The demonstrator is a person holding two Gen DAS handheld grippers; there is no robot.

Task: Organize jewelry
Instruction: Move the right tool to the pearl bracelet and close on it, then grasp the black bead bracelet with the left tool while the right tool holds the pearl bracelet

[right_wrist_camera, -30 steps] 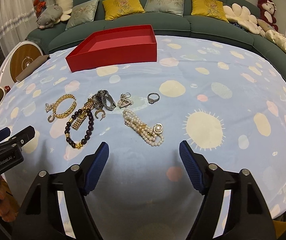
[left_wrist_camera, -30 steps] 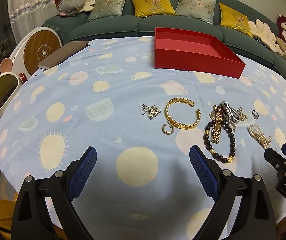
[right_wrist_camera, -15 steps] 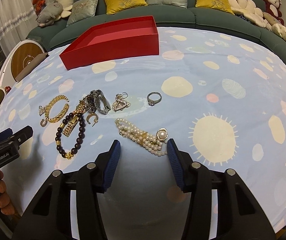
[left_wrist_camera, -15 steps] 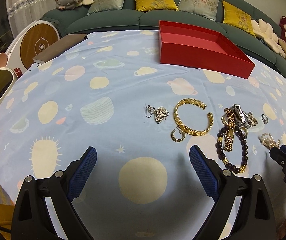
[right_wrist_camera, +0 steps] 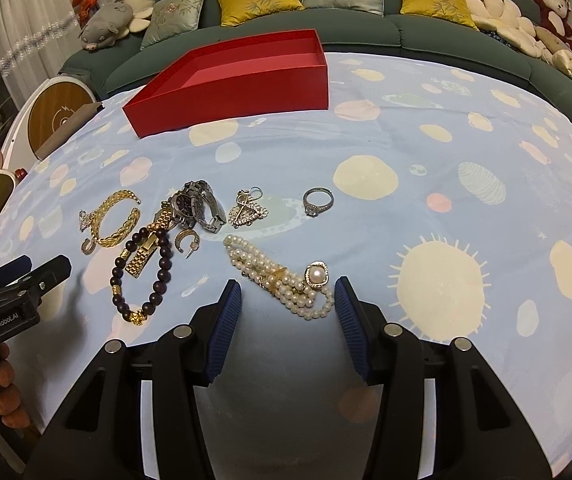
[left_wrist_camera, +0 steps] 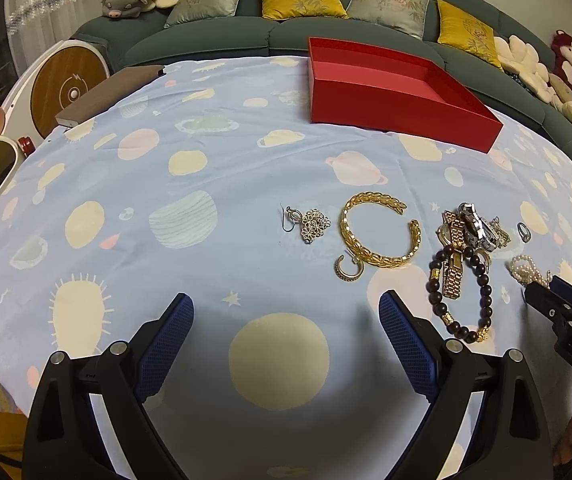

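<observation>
Fingers [right_wrist_camera: 227,314] on our right gripper [right_wrist_camera: 288,316] sit apart, one each side of the near end of the pearl bracelet [right_wrist_camera: 281,278]; pads aren't touching the beads from what we see. Left gripper [left_wrist_camera: 286,344] fingers [left_wrist_camera: 167,340] are spread wide over bare tablecloth [left_wrist_camera: 189,240], nothing between them.

From the right wrist view:
- pearl bracelet runs from centre toward 10 o'clock, its square clasp at the 1 o'clock end of the bunch
- silver ring [right_wrist_camera: 318,202] alone at 12 o'clock from the pearls, well apart from everything else
- small filigree pendant [right_wrist_camera: 245,210] at 11 o'clock from the pearls
- watches [right_wrist_camera: 197,208] heaped together at 10 o'clock, gold watch band overlapping the dark bead bracelet [right_wrist_camera: 141,276]
- gold cuff [right_wrist_camera: 113,220] further out at 9–10 o'clock
- red box [right_wrist_camera: 229,84] at 11–12 o'clock near the far table edge, open, nothing visible in it

From the left wrist view we see the gold cuff at 1 o'clock, a hoop earring [left_wrist_camera: 348,268] touching its near side, a flower earring [left_wrist_camera: 308,222] just beside it toward 12. Right gripper tip enters at 3 o'clock, next to the pearls.
</observation>
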